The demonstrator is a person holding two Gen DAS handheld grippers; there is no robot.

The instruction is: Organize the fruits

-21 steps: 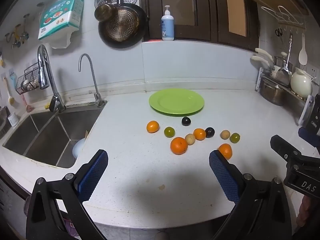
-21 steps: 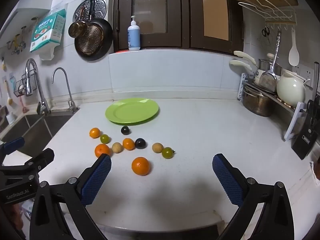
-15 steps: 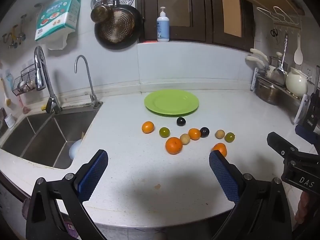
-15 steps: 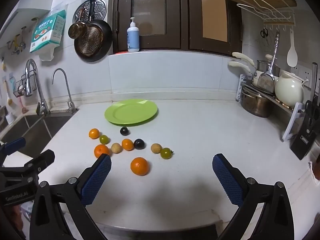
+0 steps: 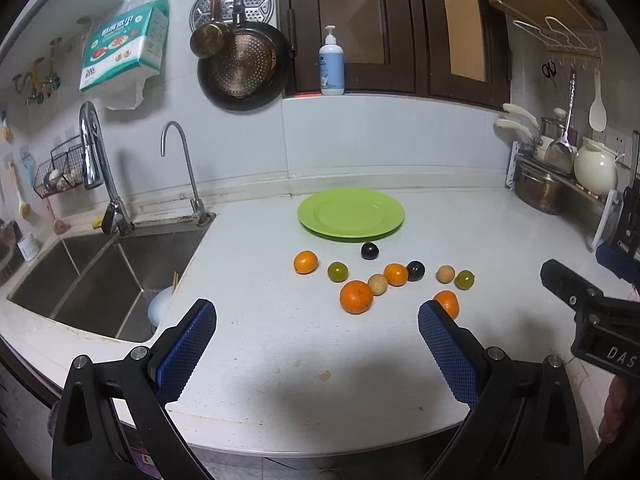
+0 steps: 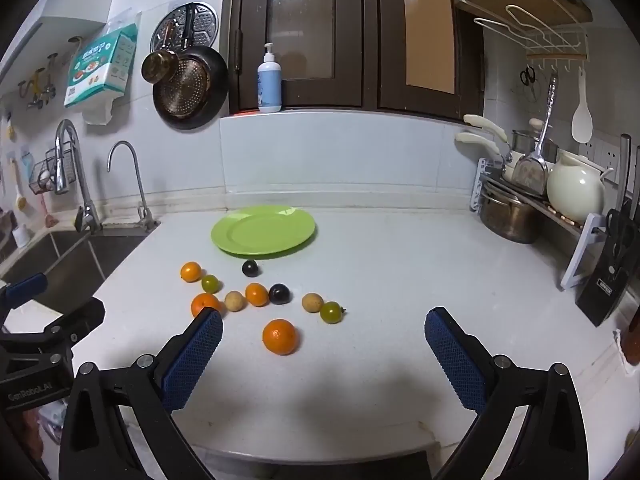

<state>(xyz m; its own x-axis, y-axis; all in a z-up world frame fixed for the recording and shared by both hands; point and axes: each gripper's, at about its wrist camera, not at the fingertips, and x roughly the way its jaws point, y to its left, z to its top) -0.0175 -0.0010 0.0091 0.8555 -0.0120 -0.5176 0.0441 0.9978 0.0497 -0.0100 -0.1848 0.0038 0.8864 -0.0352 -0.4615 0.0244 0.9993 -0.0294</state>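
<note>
White counter (image 6: 400, 280) is shown bearing a green plate (image 6: 264, 231); small fruits (image 6: 256, 294) are scattered just before it. Left gripper (image 5: 316, 332) and right gripper (image 6: 324, 334) are held above, fingers spread, empty.

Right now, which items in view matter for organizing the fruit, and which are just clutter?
For the job: green plate; the loose fruit, e.g. large orange, dark plum, green tomato; both grippers, open.

Lying about: soap bottle, hanging pan, kettle, knife block, sink.
</note>
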